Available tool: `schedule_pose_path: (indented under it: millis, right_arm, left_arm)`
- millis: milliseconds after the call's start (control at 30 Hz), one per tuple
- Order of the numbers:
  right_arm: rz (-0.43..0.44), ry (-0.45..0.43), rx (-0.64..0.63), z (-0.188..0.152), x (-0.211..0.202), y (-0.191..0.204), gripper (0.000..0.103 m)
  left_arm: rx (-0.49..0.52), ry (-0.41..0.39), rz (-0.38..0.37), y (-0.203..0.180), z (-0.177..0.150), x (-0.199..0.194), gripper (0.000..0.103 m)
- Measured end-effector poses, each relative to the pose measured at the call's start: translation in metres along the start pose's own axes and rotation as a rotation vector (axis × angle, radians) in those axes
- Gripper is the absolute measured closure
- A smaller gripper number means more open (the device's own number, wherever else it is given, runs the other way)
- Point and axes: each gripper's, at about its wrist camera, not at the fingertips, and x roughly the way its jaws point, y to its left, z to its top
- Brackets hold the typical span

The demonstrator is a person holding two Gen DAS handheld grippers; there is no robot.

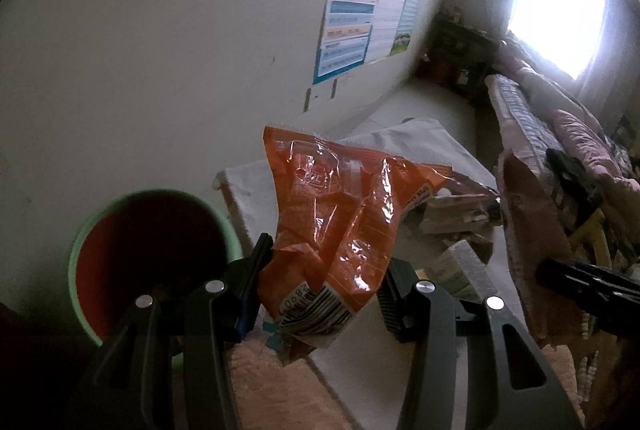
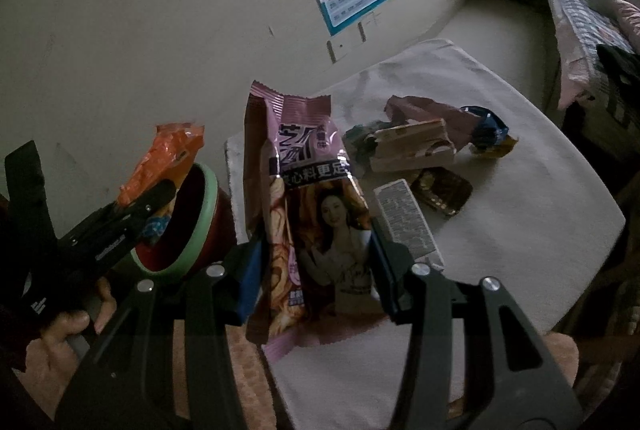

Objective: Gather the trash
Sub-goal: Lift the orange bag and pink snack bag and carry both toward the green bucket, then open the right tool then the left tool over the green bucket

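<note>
Orange wrapper (image 1: 336,230) clamped in left tool (image 1: 320,286) beside bin rim (image 1: 76,250); right tool (image 2: 316,270) grips pink wrapper (image 2: 308,206).

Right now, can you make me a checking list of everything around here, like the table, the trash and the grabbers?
Surface: white cloth-covered table, wrinkled.
Job's things: orange wrapper and pink snack bag both lifted; red bin with green rim beside the table.
Clutter: pile of wrappers on the cloth, a white label packet nearby.
Grippers: left gripper jaws shut on orange wrapper; right gripper jaws shut on pink snack bag.
Cables: nothing seen.
Surroundings: wall posters, bright window, bedding.
</note>
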Motion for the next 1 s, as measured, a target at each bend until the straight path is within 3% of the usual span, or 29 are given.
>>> schedule_pose_path:
  millis: [367,1000]
  right_arm:
    - [0.048,0.057,-0.053,0.001,0.029,0.031,0.056]
    - [0.238,0.246,-0.218,0.009,0.14,0.153,0.056]
  left_arm:
    - [-0.083,0.03,0.111,0.057,-0.015,0.004,0.057]
    - [-0.244,0.103,0.287,0.165,-0.048,0.008,0.057]
